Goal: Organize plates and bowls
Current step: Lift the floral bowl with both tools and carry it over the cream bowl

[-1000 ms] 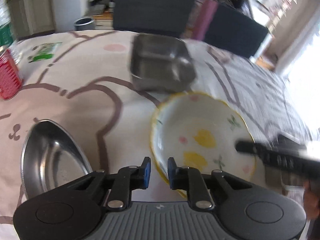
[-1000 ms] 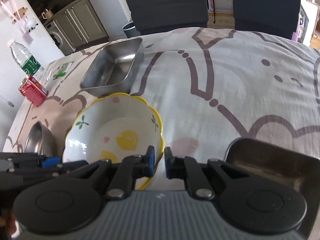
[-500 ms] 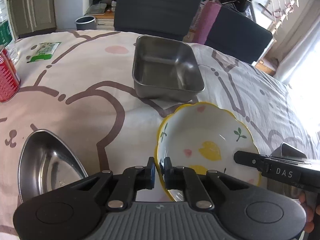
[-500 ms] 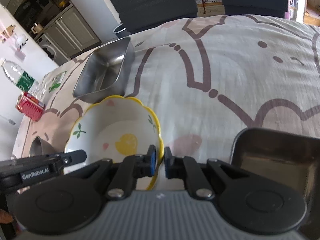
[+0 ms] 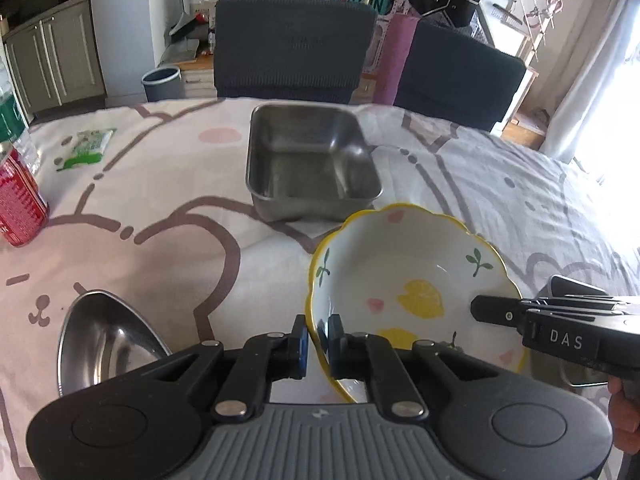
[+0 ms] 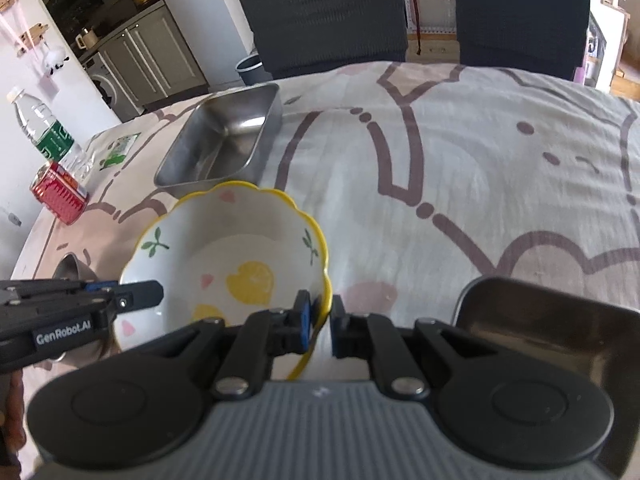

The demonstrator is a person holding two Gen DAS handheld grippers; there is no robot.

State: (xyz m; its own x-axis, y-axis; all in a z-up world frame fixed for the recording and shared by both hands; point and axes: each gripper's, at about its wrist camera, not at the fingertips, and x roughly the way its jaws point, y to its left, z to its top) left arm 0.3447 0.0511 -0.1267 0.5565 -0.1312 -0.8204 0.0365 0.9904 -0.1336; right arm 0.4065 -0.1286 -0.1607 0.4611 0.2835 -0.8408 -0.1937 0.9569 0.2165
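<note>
A white ceramic bowl point(image 5: 416, 280) with a yellow scalloped rim and lemon prints is held between both grippers, lifted and tilted. My left gripper point(image 5: 318, 344) is shut on its left rim. My right gripper point(image 6: 320, 326) is shut on its right rim; the bowl also shows in the right wrist view point(image 6: 228, 256). A square steel tray point(image 5: 310, 162) sits just behind the bowl. An oval steel dish point(image 5: 100, 344) lies at the near left. Another steel tray point(image 6: 548, 332) sits at the near right.
A red can point(image 5: 18, 200) and a water bottle point(image 6: 44, 132) stand at the table's left edge, with a green packet point(image 5: 86, 146) beside them. Two dark chairs point(image 5: 294, 46) stand behind the table. The cloth point(image 6: 480, 168) has a cartoon print.
The bowl has risen and moved toward the square steel tray, with both grippers closed on its rim throughout. The left view has steadied from blur.
</note>
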